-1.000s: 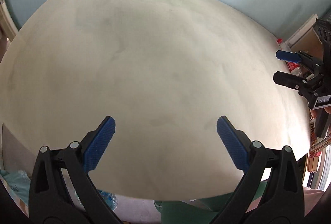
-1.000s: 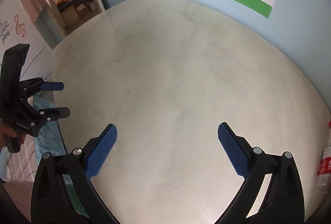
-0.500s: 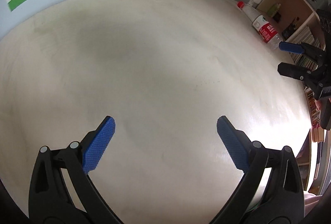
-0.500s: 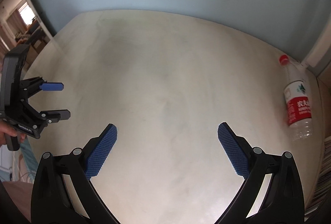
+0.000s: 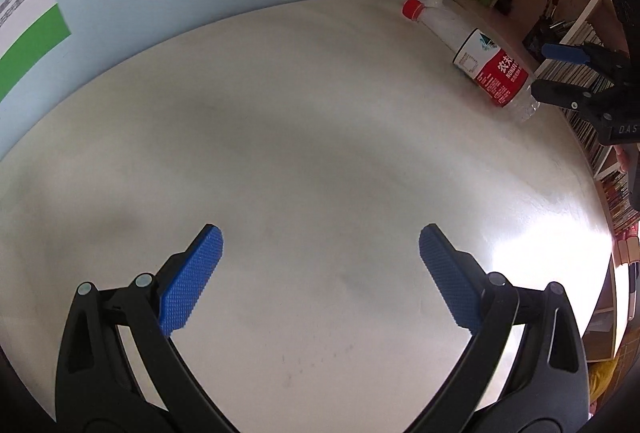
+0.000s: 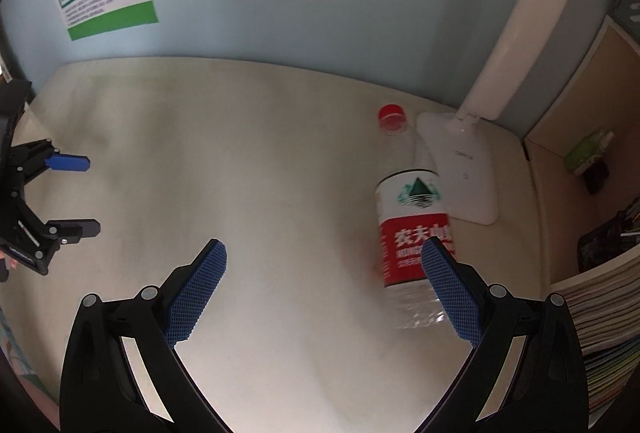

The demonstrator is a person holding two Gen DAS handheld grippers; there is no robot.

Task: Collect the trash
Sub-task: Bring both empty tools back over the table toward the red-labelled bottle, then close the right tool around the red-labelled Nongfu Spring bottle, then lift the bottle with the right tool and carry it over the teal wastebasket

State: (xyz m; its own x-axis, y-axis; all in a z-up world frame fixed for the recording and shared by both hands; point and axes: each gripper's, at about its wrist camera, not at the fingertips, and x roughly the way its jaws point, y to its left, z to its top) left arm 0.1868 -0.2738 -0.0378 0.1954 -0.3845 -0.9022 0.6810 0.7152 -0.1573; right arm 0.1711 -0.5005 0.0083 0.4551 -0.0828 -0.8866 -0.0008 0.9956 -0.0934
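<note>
right gripper (image 6: 324,283): wide open, empty; I've swung it right, so the bottle now sits just ahead.
left gripper (image 5: 320,261): wide open, empty, over bare table (image 5: 280,137).
bottle (image 6: 414,229): lying flat, red cap away from me, touching lamp base (image 6: 468,173).
change: both views panned right; trash now in sight.
next: probably centre jaws on the label.
</note>
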